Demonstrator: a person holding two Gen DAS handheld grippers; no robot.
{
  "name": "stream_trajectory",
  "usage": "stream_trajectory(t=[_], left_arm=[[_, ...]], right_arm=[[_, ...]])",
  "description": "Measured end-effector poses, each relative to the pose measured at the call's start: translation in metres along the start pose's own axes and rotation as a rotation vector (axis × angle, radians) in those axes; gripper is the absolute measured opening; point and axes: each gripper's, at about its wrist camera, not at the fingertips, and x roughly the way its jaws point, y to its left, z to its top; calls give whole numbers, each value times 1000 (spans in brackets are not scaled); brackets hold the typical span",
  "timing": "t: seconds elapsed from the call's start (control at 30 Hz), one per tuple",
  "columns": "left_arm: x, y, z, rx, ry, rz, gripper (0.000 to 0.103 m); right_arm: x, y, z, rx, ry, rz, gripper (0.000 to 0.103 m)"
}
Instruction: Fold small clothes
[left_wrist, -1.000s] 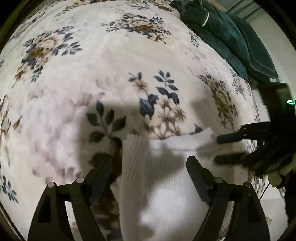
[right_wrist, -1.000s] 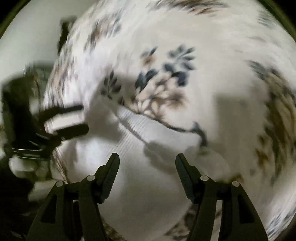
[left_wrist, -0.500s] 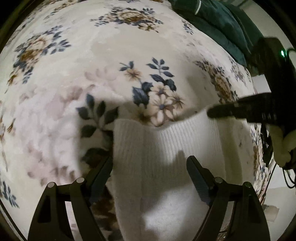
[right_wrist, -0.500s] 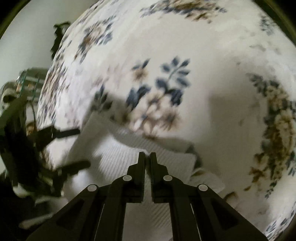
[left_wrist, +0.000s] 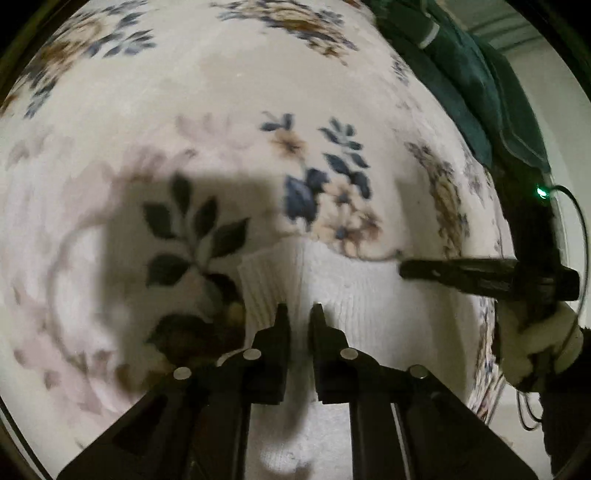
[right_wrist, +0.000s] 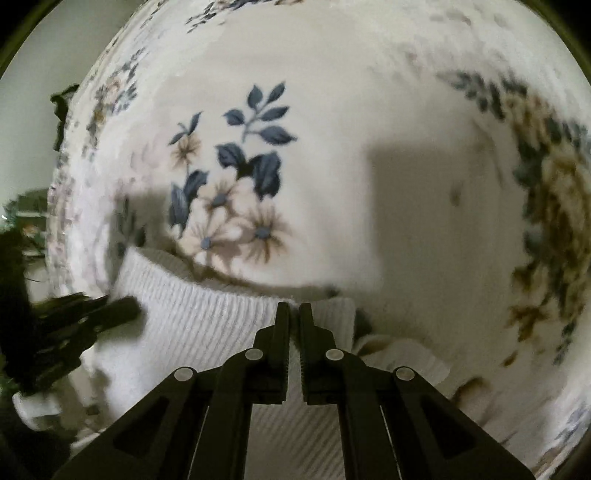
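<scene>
A white ribbed knit (left_wrist: 354, 295) lies on the flowered blanket (left_wrist: 184, 110), near edge toward both cameras, its far ribbed hem running left to right. The left gripper (left_wrist: 298, 314) has its jaws drawn almost together on the hem's left part, with a thin strip of cloth between the tips. The right gripper (right_wrist: 293, 312) is likewise nearly closed, pinching the hem (right_wrist: 207, 306) near its right corner. In the left view the right gripper comes in from the right, jaws together at the hem's right end. A dark green garment (left_wrist: 472, 81) sits far right, well apart

The step in hand looks like carrying the far hem over to make a fold. To do it well, keep both pinches firm and level, lift only enough to free the cloth from the blanket, and move both together at one pace so the hem stays straight. Uneven travel would likely skew the crease; a shallow bite may slip off the ribbing
</scene>
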Motion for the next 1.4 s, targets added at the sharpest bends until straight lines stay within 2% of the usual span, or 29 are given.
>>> stream_trajectory(t=[0.03,0.07,0.1,0.17,0.23,0.33,0.4,0.43,0.5,0.57,0.7,0.8,0.87,0.9,0.93,0.97,1.0,1.03,1.07,1.1,1.13,1.2,1.3,1.33,1.37,1.4], left_arm=[[1,0,-2,-6,0,-6,8],[1,-1,-2,-5,-6,0,8],[0,-2,-3,-4,-9,-1,8],[-2,-3,-5,-4,-15,-7,8],[-5,-1,-5,-13,-26,-15,8],[-8,1,-6,-22,-35,-20,8],[-9,2,-6,-21,-37,-22,8],[-10,2,-6,-19,-38,-21,8],[-14,2,-7,-20,-44,-22,8],[-22,3,-10,-31,-55,-26,7],[-45,21,-20,-84,-90,-26,7],[-35,41,-23,-142,-70,-7,7],[-30,43,-23,-155,-61,-10,7],[-28,41,-22,-160,-57,-22,7],[-29,38,-19,-168,-49,-53,10],[-31,35,-19,-167,-51,-57,10],[-34,30,-16,-160,-50,-52,17],[-35,28,-16,-154,-51,-62,29],[-37,27,-15,-150,-57,-72,38],[-38,26,-14,-146,-59,-62,59],[-38,25,-14,-136,-64,-54,64],[-36,25,-14,-125,-61,-37,64],[-27,28,-16,-125,-47,-22,64],[-25,29,-16,-124,-42,-19,64],[-24,30,-17,-126,-41,-19,64],[-23,31,-17,-132,-43,-21,64]], right_arm=[[-4,-4,-2,20,16,39,7],[-11,-10,-5,50,25,68,17],[-24,-19,-11,80,22,92,22],[-48,-34,-26,131,-44,123,43],[-65,-49,-48,192,-94,112,52],[-64,-73,-78,271,-81,112,52],[-49,-84,-93,316,-70,173,52],[-43,-84,-95,323,-78,202,50],[-40,-83,-98,335,-140,237,5],[-52,-72,-99,319,-232,200,4],[-70,-57,-85,320,-326,143,4],[-42,-61,-66,320,-241,60,4],[-24,-61,-58,313,-168,48,4],[-22,-62,-57,322,-159,41,4],[-24,-64,-57,337,-159,70,5],[-25,-66,-58,356,-150,104,9],[-31,-73,-63,391,-144,149,14],[-37,-77,-67,405,-165,182,25],[-43,-81,-73,414,-196,195,49],[-47,-83,-76,403,-224,185,62],[-46,-82,-76,376,-234,178,74],[-33,-72,-72,279,-185,167,74],[-2,-46,-64,65,-80,107,72],[10,-44,-64,52,-42,104,52],[17,-48,-64,93,-13,153,32],[23,-60,-64,221,18,317,31]])
